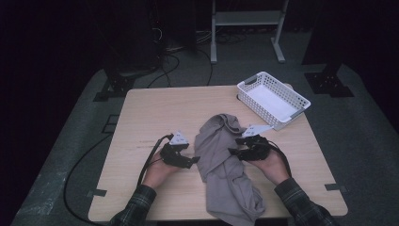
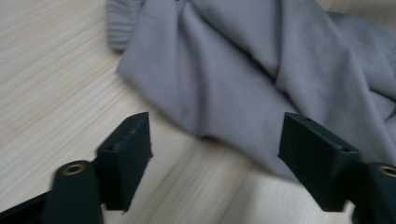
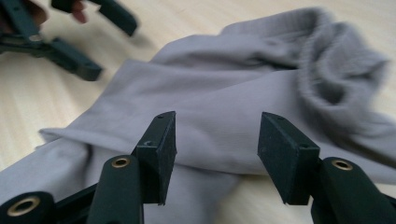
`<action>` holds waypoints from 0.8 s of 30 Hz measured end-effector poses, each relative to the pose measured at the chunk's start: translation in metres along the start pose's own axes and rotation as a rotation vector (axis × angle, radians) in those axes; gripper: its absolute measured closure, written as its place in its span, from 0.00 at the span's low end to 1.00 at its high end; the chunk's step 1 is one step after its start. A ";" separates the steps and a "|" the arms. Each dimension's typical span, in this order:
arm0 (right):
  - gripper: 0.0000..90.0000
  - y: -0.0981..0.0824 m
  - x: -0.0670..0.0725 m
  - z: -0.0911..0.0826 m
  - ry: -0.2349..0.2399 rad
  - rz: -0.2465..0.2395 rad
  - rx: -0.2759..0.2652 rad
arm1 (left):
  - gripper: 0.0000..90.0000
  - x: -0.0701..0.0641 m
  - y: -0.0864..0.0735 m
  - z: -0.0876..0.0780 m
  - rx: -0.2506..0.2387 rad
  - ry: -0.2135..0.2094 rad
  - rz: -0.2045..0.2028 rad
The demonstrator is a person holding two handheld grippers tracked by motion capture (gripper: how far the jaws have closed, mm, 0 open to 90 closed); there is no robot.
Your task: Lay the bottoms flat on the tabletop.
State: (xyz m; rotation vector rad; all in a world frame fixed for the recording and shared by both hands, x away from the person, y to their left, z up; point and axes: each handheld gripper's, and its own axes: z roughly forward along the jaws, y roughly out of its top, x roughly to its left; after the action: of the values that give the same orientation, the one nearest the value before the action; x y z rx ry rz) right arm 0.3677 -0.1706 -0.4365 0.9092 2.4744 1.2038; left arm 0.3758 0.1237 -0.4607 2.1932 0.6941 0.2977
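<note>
A crumpled grey garment (image 1: 223, 160) lies down the middle of the wooden table (image 1: 155, 113), its lower end hanging over the front edge. My left gripper (image 1: 194, 160) is held low at the cloth's left edge. In the left gripper view its jaws (image 2: 217, 154) stand open, with the garment's edge (image 2: 243, 70) just ahead and nothing pinched. My right gripper (image 1: 234, 146) sits at the cloth's right side. Its jaws (image 3: 217, 149) are open and point over the grey fabric (image 3: 233, 93) without pressing on it. The left gripper (image 3: 70, 51) shows beyond the cloth in the right gripper view.
A white perforated basket (image 1: 273, 99) stands empty at the table's back right corner. A black cable (image 1: 150, 160) trails from the left gripper off the table's front left. Bare wood spreads to the left of the cloth.
</note>
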 end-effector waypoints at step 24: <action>0.44 0.007 0.064 0.034 0.179 -0.155 0.053 | 0.90 -0.008 0.004 0.023 0.063 0.007 0.035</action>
State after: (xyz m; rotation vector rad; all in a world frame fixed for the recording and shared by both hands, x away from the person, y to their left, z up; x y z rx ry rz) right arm 0.3369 -0.1062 -0.4487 0.6324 2.6712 1.2212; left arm 0.3800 0.1024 -0.4727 2.2665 0.6779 0.3051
